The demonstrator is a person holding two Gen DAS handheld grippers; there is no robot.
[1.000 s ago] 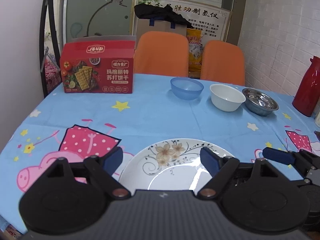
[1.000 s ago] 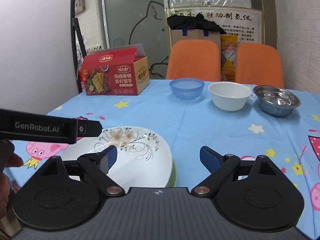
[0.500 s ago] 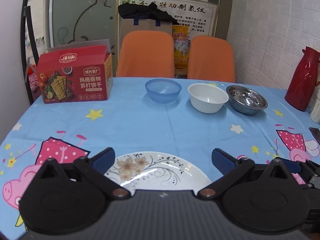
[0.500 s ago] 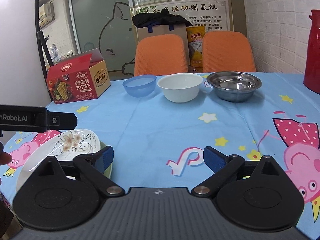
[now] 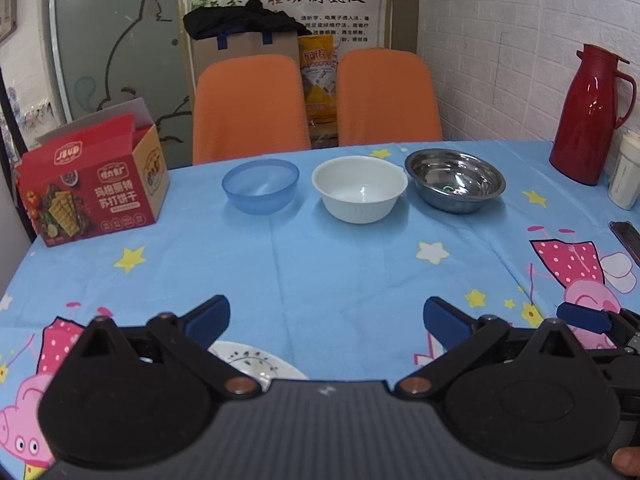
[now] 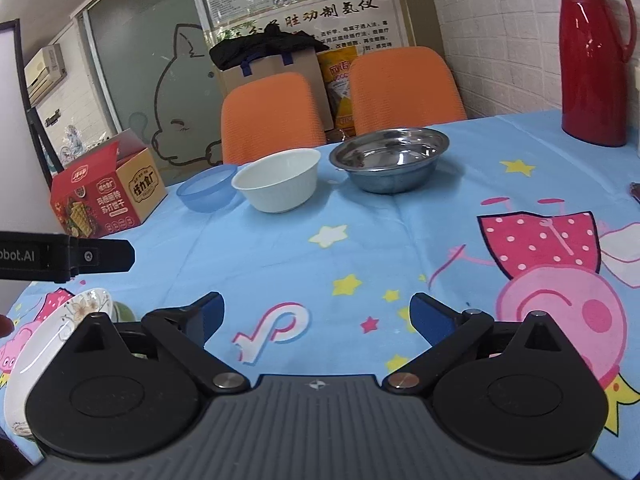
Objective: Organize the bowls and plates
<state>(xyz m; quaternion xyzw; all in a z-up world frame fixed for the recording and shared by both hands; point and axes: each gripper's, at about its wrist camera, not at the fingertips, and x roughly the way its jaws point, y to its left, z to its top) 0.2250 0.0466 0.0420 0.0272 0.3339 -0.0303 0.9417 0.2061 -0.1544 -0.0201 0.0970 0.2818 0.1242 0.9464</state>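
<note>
Left wrist view: floral plate (image 5: 256,362) below wide-open, empty left hand-held gripper (image 5: 326,318), near its left finger.

Both tools (image 5: 326,316) (image 6: 316,314) wide, empty.

Translucent blue bowl (image 5: 260,185), plain white bowl (image 5: 359,188), shiny steel bowl (image 5: 455,179), white plate (image 5: 256,362) patterned with flowers, sky-blue tablecloth (image 5: 340,264) printed with yellow stars and pink pigs, red cracker box (image 5: 94,194), glossy red jug (image 5: 588,114), orange chairs (image 5: 250,106)
</note>
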